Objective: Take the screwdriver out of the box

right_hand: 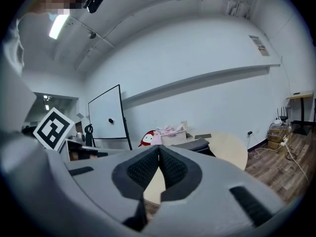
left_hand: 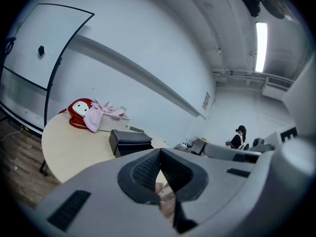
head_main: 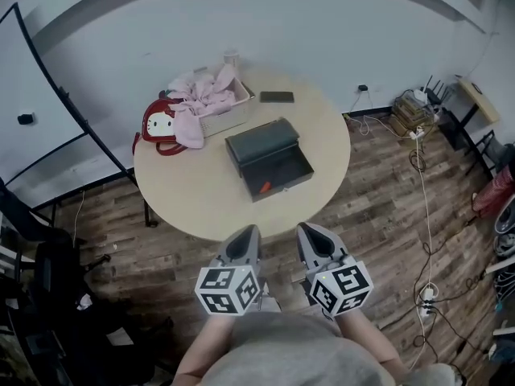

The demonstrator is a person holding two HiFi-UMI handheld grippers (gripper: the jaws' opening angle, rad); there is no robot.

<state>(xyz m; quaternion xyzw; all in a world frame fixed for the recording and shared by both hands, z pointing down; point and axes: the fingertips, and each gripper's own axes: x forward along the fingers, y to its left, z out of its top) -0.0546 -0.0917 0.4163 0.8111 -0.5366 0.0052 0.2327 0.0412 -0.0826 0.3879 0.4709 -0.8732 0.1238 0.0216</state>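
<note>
A dark grey box (head_main: 269, 161) stands open on the round table (head_main: 185, 191), its lid tipped back. Inside it lies a screwdriver (head_main: 265, 187) with a red handle. My left gripper (head_main: 252, 230) and right gripper (head_main: 304, 228) hang side by side just short of the table's near edge, both pointing toward the box, both shut and empty. In the left gripper view the jaws of the gripper (left_hand: 160, 152) meet, with the box (left_hand: 129, 139) beyond them. The right gripper (right_hand: 159, 149) is likewise closed in its own view, the box (right_hand: 197, 143) ahead.
At the back of the table are a white basket of pink cloth (head_main: 211, 99), a red bag (head_main: 159, 124), a dark flat device (head_main: 277, 97) and a cup (head_main: 232, 57). A whiteboard (head_main: 32, 95) stands at the left. Cables (head_main: 422, 207) trail over the floor at the right.
</note>
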